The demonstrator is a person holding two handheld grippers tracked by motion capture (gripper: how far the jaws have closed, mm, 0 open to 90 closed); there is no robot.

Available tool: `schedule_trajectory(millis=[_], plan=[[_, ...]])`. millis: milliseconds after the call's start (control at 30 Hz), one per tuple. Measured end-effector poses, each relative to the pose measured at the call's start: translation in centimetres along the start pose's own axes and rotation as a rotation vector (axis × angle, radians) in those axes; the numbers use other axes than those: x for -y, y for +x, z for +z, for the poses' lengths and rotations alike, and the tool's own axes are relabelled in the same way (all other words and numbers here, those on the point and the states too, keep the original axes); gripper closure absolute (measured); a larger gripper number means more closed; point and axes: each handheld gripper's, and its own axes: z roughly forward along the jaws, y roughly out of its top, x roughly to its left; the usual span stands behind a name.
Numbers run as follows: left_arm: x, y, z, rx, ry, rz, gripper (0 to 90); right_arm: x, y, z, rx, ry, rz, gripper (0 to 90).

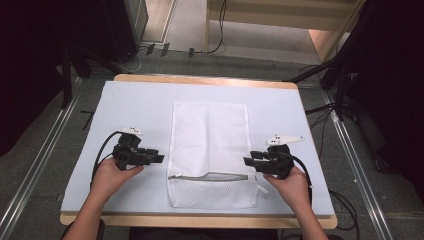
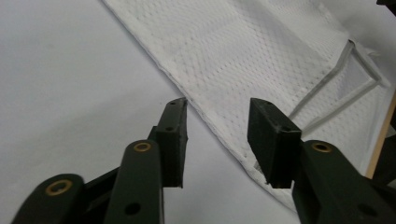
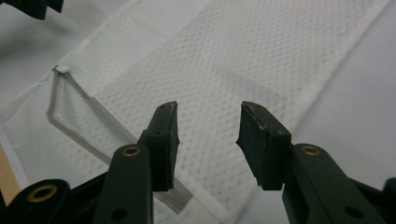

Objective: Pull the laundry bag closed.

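- A white mesh laundry bag (image 1: 210, 152) lies flat in the middle of a pale grey table mat (image 1: 300, 125), its long sides running from 12 to 6 o'clock in the high view.
- Its zipper (image 1: 210, 176) crosses the bag near the 6 o'clock end and gapes partly open, the slit widest toward 3 o'clock.
- The left gripper (image 1: 159, 159) sits at 9 o'clock of the bag, just beside its long edge, held in the person's left hand (image 1: 112, 175) and pointing toward 3 o'clock.
- In the left gripper view its jaws stand apart, with nothing pinched; the bag's seamed edge (image 2: 219, 135) runs on the mat beneath the gap, and the pads do not press on it.
- The right gripper (image 1: 247, 161) sits at 3 o'clock of the bag, its tips at the bag's edge just above the zipper's end, held in the right hand (image 1: 290, 185) and pointing toward 9 o'clock.
- In the right gripper view its jaws are likewise parted over the mesh (image 3: 210, 93), gripping nothing; the zipper (image 3: 74, 121) shows toward 9 o'clock of that view.
- Each gripper carries a grey three-cornered plate on top, and a black cable trails from it toward 6 o'clock.
- The mat rests on a wooden table (image 1: 200, 79), whose edge shows at 12 and 6 o'clock.
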Motion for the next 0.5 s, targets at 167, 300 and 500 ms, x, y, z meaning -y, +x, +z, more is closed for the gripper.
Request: schedule_trajectory(millis=[167,300,500], plan=[[0.4,-0.4,-0.3,0.004,0.010,-0.006,71.3,-0.6,1.2,0.5,-0.034,-0.001,-0.011,65.3],[0.7,-0.9,-0.3,0.008,0.010,0.017,75.7,-1.1,2.3,1.1,-0.065,0.006,-0.034,66.4],[1.1,-1.3,-0.1,0.018,0.022,0.018,80.3,-1.7,4.0,2.6,-0.095,0.033,-0.068,68.2]])
